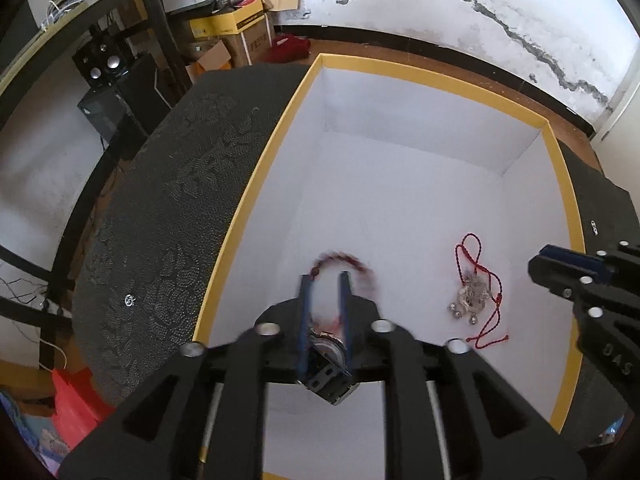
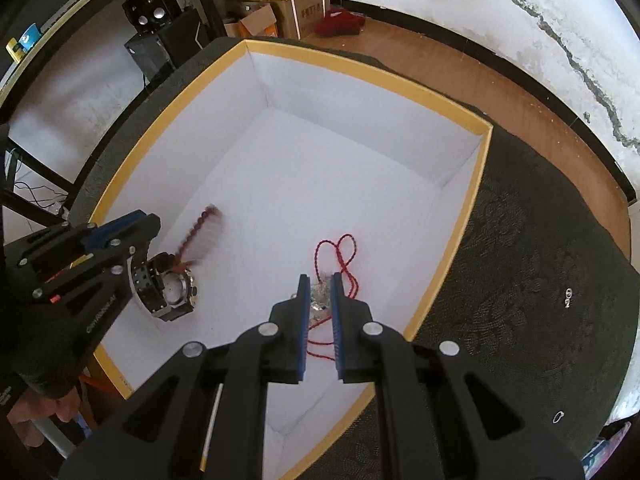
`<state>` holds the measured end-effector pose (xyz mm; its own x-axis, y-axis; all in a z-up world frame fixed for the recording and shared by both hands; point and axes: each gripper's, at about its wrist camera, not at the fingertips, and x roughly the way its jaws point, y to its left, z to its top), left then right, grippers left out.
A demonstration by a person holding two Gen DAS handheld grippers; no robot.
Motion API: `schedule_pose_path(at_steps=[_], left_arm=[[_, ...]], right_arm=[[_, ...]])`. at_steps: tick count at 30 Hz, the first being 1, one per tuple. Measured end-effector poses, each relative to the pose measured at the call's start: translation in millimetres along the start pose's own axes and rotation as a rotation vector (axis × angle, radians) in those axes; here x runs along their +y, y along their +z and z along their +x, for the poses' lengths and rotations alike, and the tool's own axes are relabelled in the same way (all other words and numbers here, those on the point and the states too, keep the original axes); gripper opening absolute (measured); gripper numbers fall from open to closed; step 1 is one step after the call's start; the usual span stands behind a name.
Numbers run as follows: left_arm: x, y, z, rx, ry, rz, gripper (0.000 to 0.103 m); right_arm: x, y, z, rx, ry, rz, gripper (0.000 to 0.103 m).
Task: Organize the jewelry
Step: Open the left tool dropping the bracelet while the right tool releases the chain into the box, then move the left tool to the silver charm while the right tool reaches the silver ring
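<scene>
The watch (image 2: 170, 290) and a blurred red beaded bracelet (image 2: 204, 226) sit low in the white box (image 1: 256, 184) between the left tool's (image 1: 326, 280) parted jaws. The right tool (image 2: 320, 282) is clamped on the red-cord necklace (image 2: 342, 258) near the box floor. Lifting away could snag cord or beads and drag jewelry back out.

My left gripper (image 1: 325, 280) & right gripper (image 2: 320, 280): black plastic frames w/ silver screws, blue ribbed pads, white lettering on sides.
</scene>
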<state>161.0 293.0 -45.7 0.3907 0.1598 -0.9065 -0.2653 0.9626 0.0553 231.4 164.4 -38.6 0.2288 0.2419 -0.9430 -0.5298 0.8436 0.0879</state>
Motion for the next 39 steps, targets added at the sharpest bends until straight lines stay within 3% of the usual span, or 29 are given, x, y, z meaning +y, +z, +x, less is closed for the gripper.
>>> schedule_pose_path(at_steps=[1, 2, 5, 8, 11, 12, 19, 25, 30, 39], left_arm=[[1.4, 0.3, -1.1, 0.0, -0.001, -0.012, 0.06], [3.1, 0.4, -4.5, -0.012, -0.006, -0.028, 0.069], [2.9, 0.8, -14.0, -0.028, -0.008, -0.032, 0.072], [2.7, 0.1, -28.0, -0.039, -0.01, -0.041, 0.08], [-2.2, -4.8, -44.8, -0.055, -0.018, -0.033, 0.088], [-3.3, -6.7, -50.0, -0.061, -0.028, -0.035, 0.088], [-32.1, -34.4, -100.8, -0.133, -0.049, -0.008, 0.093], [-83.0, -52.6, -140.4, -0.192, -0.118, 0.032, 0.096], [-144.3, -65.8, -153.3, -0.187, -0.23, 0.103, 0.097], [-249.0, -74.6, -106.5, -0.152, -0.339, 0.196, 0.097]], right_arm=[[-2.2, -0.2, -3.1, -0.004, 0.002, 0.007, 0.011], [-4.2, -0.7, -7.0, -0.012, 0.011, 0.013, 0.017], [-8.7, -4.2, -19.8, -0.034, 0.02, 0.016, 0.038], [-12.9, -9.3, -36.2, -0.054, 0.034, 0.02, 0.039], [-22.9, -22.3, -62.8, -0.092, 0.055, 0.029, 0.058], [-27.8, -29.3, -75.1, -0.114, 0.059, 0.028, 0.067], [-66.1, -92.8, -144.2, -0.238, 0.059, 0.06, 0.096], [-100.6, -153.3, -183.3, -0.318, 0.045, 0.108, 0.097], [-158.5, -198.7, -213.6, -0.417, -0.071, 0.175, 0.097], [-267.7, -252.9, -187.4, -0.415, -0.192, 0.353, 0.097]])
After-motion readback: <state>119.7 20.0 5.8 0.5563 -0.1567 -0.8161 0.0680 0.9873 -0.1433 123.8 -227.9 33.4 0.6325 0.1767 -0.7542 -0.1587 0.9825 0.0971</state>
